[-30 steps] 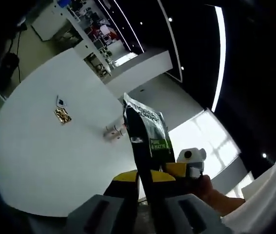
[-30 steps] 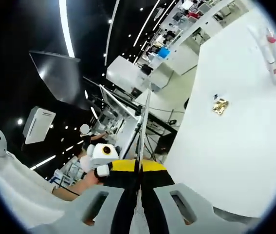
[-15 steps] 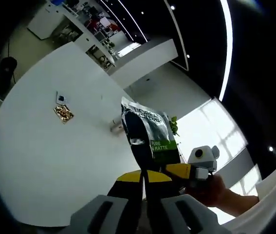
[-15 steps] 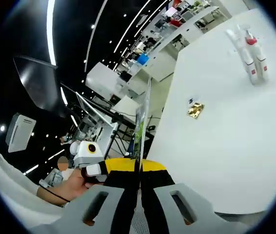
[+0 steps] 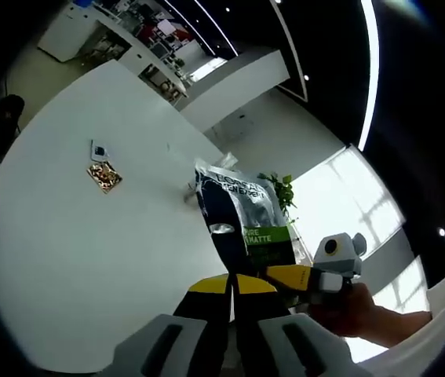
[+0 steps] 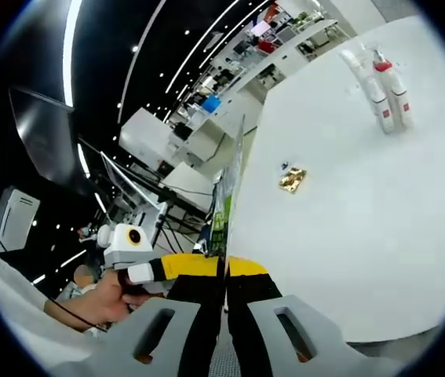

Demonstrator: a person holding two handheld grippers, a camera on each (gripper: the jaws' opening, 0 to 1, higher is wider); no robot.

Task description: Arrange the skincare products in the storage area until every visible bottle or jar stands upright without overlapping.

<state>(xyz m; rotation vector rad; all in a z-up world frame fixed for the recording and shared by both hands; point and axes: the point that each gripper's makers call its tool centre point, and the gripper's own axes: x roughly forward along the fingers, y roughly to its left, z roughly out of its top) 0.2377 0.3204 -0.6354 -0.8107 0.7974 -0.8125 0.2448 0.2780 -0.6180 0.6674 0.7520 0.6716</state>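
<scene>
Together we are holding a flat skincare sachet up above the white table, and it is pinched from both sides: the left gripper is clenched on its lower edge, and the right gripper is clamped on the same packet, which from the right gripper view shows edge-on as a thin strip rising from between the jaws. We judge the double grip is there because the packet is soft and thin; one pinch alone would let it flop, while two keep it taut and vertical, ready to be set on its bottom edge. In each view the opposite gripper comes in low beside the packet, held in a hand. The other task items, a small cluster of white bottles with red marks, stand upright on the far part of the table, touching or nearly touching one another; from the left gripper view they are mostly hidden behind the sachet. Between us and them lie a small gold wrapper and, just beside it, a tiny dark-and-white piece, both flat on the table. As for room, the table has wide bare surface on the near side and to the side of the bottles, so we judge there is plenty of space to stand the sachet well apart from them. Its curved near edge is the limit to mind, and a thin packet may tip once let go.
</scene>
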